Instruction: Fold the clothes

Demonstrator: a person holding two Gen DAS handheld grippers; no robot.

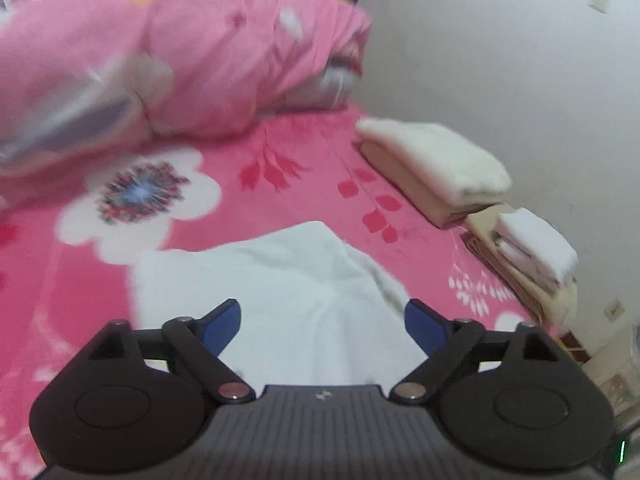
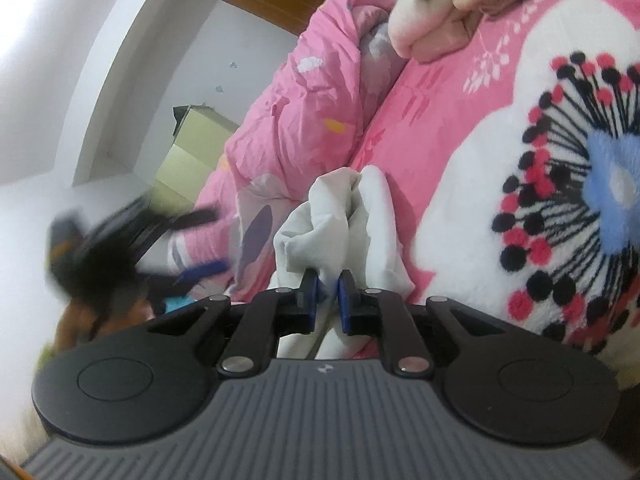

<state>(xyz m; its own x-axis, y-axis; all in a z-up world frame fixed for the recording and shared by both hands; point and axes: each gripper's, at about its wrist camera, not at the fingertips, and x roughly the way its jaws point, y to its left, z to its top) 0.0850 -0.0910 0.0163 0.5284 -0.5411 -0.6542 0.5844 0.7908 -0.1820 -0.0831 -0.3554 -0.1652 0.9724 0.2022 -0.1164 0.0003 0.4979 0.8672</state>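
A white garment [image 1: 280, 288] lies crumpled on the pink flowered bedspread [image 1: 312, 176]. My left gripper [image 1: 324, 320] hovers over its near part, jaws wide open; the blue pads [image 1: 224, 324] do not touch the cloth. In the right wrist view, my right gripper [image 2: 327, 296] is shut on a bunched fold of the white garment [image 2: 340, 216], which rises in a gathered lump just beyond the fingertips. The view is rolled, so the bedspread [image 2: 460, 128] fills its right side.
A folded cream towel [image 1: 432, 164] and a smaller folded white stack [image 1: 536, 252] sit along the bed's right edge by the wall. A heaped pink duvet [image 1: 160, 60] covers the far end. A cardboard box [image 2: 192, 148] stands beyond it.
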